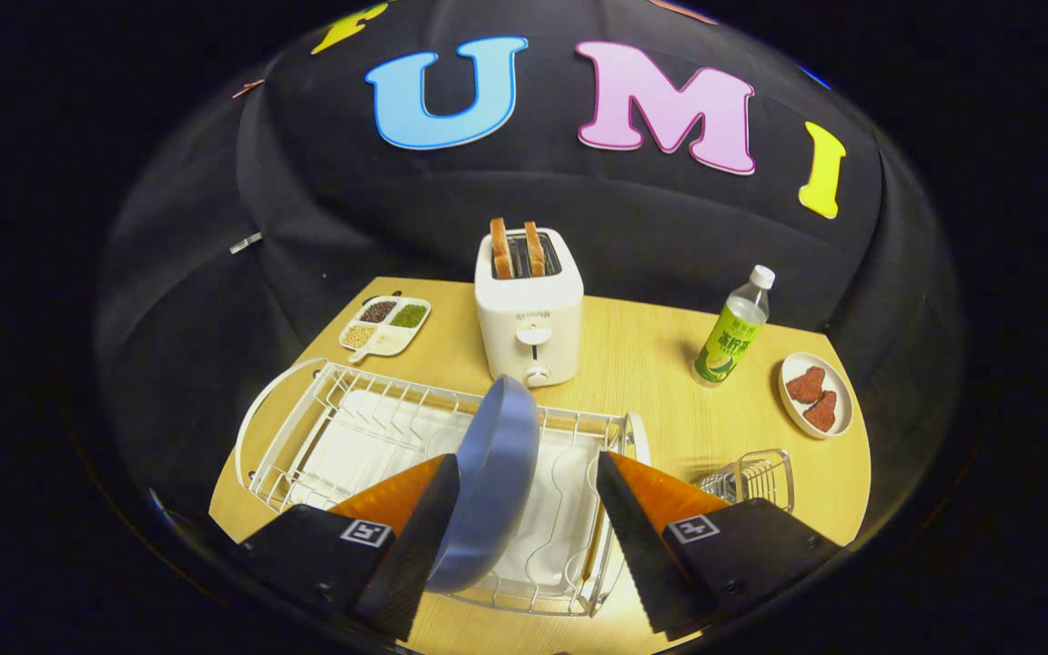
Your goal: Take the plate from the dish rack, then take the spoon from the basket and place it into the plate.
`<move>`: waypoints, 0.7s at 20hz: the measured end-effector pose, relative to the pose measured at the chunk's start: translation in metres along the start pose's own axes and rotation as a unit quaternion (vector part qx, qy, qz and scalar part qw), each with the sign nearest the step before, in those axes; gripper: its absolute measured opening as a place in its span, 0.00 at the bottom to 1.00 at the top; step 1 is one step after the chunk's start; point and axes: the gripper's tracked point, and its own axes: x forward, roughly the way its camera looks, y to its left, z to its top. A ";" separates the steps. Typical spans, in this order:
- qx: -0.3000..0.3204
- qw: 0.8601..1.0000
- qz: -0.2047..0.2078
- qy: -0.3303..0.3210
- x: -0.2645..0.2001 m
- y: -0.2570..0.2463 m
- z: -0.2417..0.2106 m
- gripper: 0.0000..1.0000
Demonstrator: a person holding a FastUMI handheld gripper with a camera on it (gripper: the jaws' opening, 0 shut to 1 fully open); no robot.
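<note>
A blue plate [490,473] stands on edge, tilted, in the white wire dish rack [342,400] on the wooden table [642,364]. My gripper [526,459] is open above the rack with the plate's rim between its fingers. The left finger [424,518] is at the plate's face; I cannot tell whether it touches. A wide gap separates the plate from the right finger [633,518]. A small wire basket [751,478] sits just right of the rack, beyond the right finger; what it holds is hidden. A thin wooden handle [589,544] lies along the rack's right side.
Behind the rack stands a white toaster [529,318] with two bread slices. A divided dish of beans [385,325] sits beyond the rack's left end. To the right stand a green-labelled bottle [731,332] and a small plate of red pieces [815,393].
</note>
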 end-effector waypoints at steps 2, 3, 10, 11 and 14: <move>0.019 0.999 0.003 0.026 0.013 0.009 -0.010 0.70; 0.029 0.999 0.007 0.041 0.018 0.014 -0.015 0.65; 0.057 0.996 -0.011 0.063 0.016 0.026 -0.016 0.41; 0.058 0.996 -0.015 0.063 0.015 0.026 -0.014 0.40; 0.063 0.996 -0.041 0.049 0.006 0.027 -0.004 0.37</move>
